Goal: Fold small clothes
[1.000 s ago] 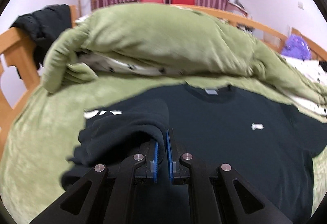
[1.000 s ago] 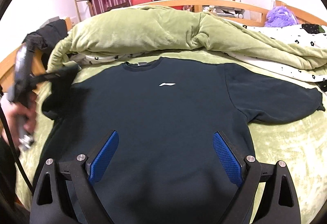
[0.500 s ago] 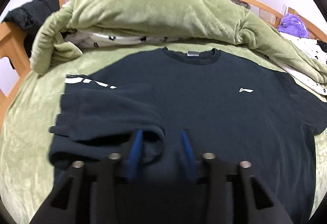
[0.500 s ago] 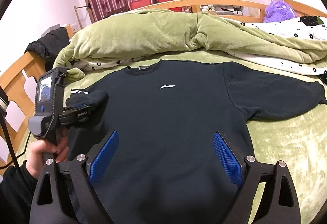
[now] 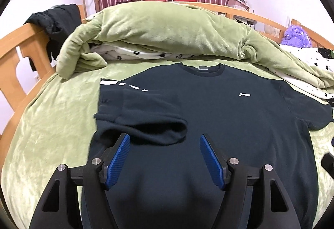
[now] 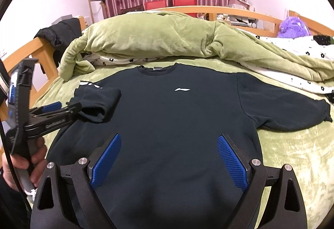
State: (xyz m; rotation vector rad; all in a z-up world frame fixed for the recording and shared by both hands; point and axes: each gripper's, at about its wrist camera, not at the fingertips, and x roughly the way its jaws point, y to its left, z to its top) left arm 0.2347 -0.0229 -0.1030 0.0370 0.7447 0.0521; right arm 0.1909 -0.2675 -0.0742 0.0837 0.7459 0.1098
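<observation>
Plainly the bed (image 6: 292,158) fills the room, its green cover spread flat and a bunched green quilt (image 6: 167,41) heaped behind, and on the cover lies the dark sweatshirt (image 6: 177,116), front up with the collar toward the quilt. One sleeve, the folded sleeve (image 5: 142,116), already lies across the chest, while the outstretched sleeve (image 6: 281,110) lies flat out to the side, so I'd judge the first fold done and the second not yet begun. The next move would call for the right gripper (image 6: 169,162) to travel over to that far cuff, pinch it and carry it across the body. Both tools hold nothing: the left gripper (image 5: 165,158) hangs just short of the folded cuff with its blue pads set wide, and the right one is equally wide above the hem. Only the right view shows the person's hand (image 6: 23,162) around the left handle; only the left view shows the white lettering (image 5: 123,85) along the turned-over shoulder clearly.
</observation>
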